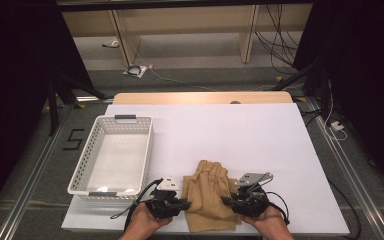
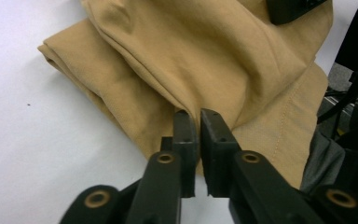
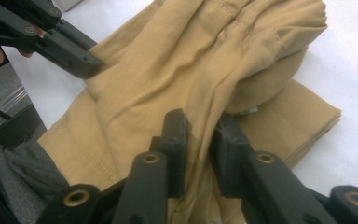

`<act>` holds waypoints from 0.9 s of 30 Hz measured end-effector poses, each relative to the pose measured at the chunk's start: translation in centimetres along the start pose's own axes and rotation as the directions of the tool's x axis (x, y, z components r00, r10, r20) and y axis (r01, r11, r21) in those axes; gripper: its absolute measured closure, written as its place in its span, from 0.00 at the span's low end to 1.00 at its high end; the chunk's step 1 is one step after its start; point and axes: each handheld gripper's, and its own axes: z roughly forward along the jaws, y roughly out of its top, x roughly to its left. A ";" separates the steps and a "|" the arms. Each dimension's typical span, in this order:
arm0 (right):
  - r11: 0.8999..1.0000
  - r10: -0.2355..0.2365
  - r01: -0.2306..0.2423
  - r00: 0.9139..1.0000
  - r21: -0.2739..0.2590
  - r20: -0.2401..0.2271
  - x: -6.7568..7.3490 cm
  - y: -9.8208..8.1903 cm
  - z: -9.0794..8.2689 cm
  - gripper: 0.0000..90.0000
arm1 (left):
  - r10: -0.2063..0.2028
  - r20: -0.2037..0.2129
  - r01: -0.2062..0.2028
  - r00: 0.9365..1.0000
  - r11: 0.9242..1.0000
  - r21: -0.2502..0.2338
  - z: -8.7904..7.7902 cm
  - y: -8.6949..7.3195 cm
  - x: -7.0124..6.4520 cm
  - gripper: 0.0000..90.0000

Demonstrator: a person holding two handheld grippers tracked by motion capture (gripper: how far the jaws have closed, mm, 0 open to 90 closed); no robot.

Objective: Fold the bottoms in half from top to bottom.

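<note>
- One tan cloth (image 1: 209,195) lies bunched at the lower middle of the high view, on the near edge of the table; its long axis runs from the bottom edge up the frame, the gathered end pointing away from the person.
- The left gripper (image 1: 180,202) sits at the cloth's left edge; in its own view its jaws stand a narrow gap apart at a fold, and whether the fold is pinched cannot be told.
- The right gripper (image 3: 200,128) pinches a ridge of the cloth.
- A white sheet (image 1: 260,140) covers the wooden table (image 1: 200,97); beyond lie a grey floor and loose cables (image 1: 275,45).
- A white perforated basket (image 1: 92,150) sits at the left, nothing visible inside.
</note>
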 end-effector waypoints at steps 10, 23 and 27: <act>0.998 0.021 -0.022 1.000 -0.051 -0.023 -0.4 0.5 -2.1 0.47 | -0.133 -0.035 0.131 0.991 0.989 -0.064 -2.3 1.1 0.6 0.54; 0.983 0.165 -0.155 0.980 -0.099 0.111 -3.3 0.3 -2.9 0.44 | -0.247 -0.088 0.237 0.965 0.965 -0.109 -2.4 2.1 1.7 0.41; 0.983 0.180 -0.173 0.975 -0.056 0.133 -3.8 0.1 -1.9 0.45 | -0.270 -0.119 0.264 0.956 0.962 -0.065 -1.5 1.9 2.1 0.38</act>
